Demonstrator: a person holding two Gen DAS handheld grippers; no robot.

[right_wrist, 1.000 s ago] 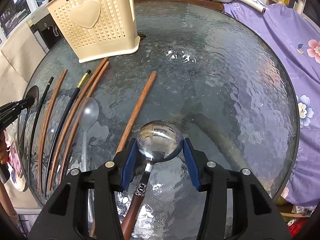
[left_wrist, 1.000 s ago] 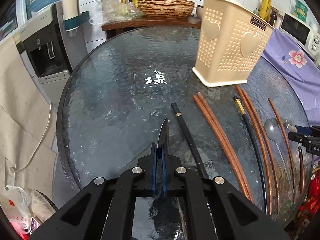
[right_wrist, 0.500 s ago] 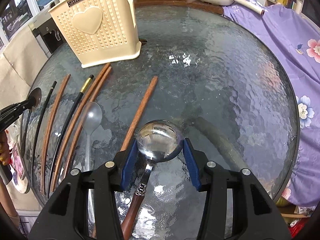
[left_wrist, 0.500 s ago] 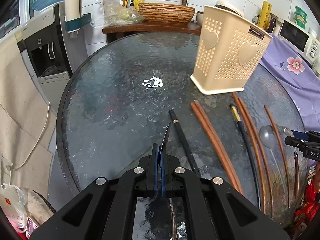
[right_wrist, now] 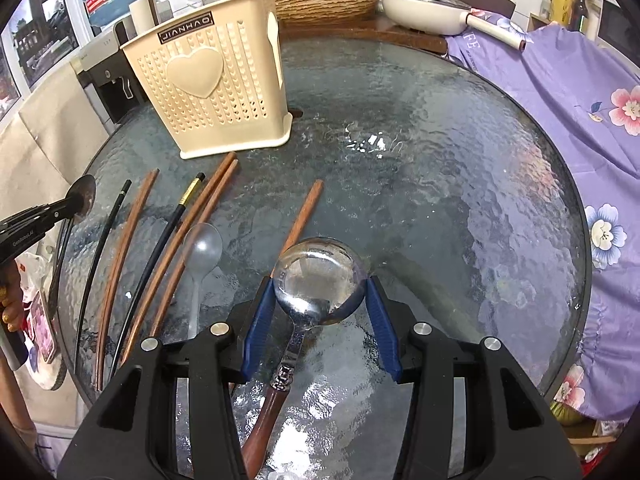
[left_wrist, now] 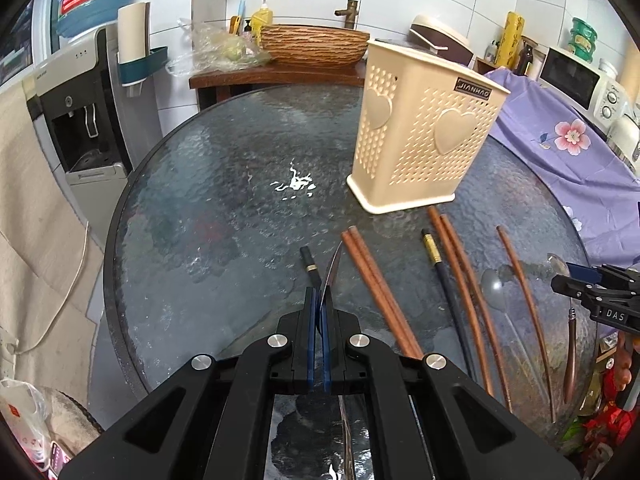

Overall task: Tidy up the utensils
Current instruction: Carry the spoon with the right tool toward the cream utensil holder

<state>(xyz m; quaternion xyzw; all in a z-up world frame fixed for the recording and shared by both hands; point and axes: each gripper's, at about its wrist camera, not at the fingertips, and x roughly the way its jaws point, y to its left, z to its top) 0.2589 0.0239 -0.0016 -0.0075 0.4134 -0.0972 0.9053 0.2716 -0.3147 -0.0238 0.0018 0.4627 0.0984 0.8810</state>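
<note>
My left fingers (left_wrist: 319,312) pinch a spoon (left_wrist: 334,268) edge-on, bowl pointing toward the JIANHAO holder (left_wrist: 420,136); right fingers (right_wrist: 320,300) apparently clamp a ladle (right_wrist: 320,280).

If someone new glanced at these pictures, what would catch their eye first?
Probably the beige heart-patterned utensil holder standing on the round glass table, with chopsticks fanned out before it. Then the tongs: the right tongs grip a big metal spoon, the left tongs a dark spoon.

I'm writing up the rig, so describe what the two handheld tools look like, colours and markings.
Both are matte black with angular plastic arms, silver round bolts and blue ribbed pads. The left tool carries white "GenRobot.AI" lettering on its side, seen from the right wrist view. The right tool shows white "DAS" lettering in the left wrist view.
</note>
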